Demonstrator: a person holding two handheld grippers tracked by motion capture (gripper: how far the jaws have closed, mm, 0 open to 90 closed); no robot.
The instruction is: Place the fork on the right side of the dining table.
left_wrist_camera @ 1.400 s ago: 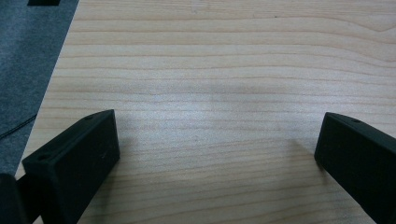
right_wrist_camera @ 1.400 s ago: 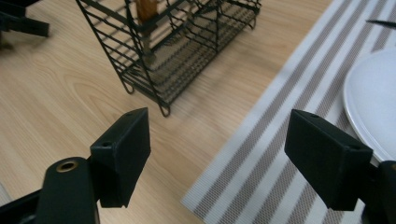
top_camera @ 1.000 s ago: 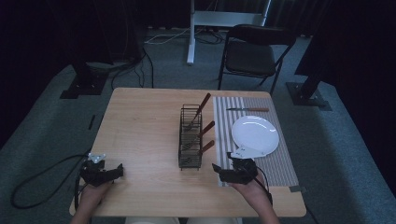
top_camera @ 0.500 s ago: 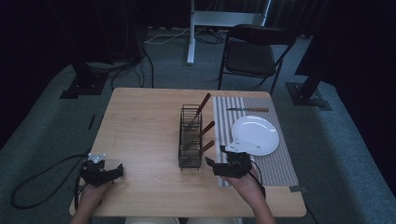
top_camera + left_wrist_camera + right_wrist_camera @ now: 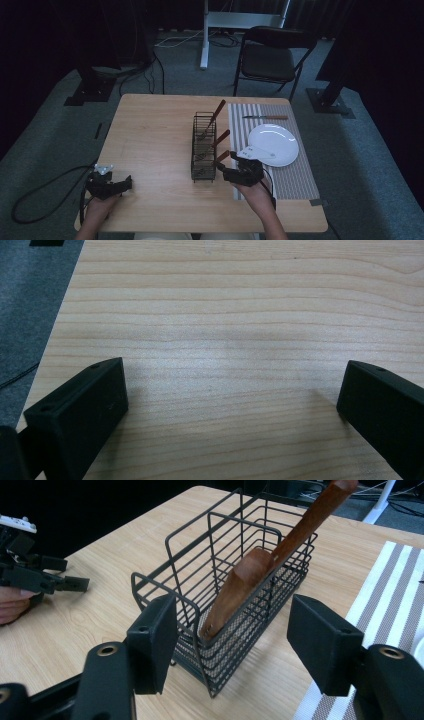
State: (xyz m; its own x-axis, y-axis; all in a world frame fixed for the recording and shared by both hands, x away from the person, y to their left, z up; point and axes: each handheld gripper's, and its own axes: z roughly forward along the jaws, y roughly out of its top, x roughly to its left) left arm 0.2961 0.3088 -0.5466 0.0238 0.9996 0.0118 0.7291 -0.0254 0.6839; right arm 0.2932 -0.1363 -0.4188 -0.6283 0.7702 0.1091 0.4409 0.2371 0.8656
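Observation:
A black wire cutlery rack stands at the table's middle with three wooden-handled utensils leaning out to its right. My right gripper is open at the rack's near right corner, jaws pointing at it. In the right gripper view the rack stands between and just beyond the open gripper, with the nearest wooden handle in line with the gap. My left gripper rests open at the table's near left, and in its own view the gripper spans bare wood with nothing held.
A striped placemat lies right of the rack, with a white plate on it and a wooden-handled knife beyond the plate. A black chair stands behind the table. The table edge runs left of the left gripper.
My right gripper has moved left and a little forward, off the placemat toward the rack's near end. The left gripper has stayed put.

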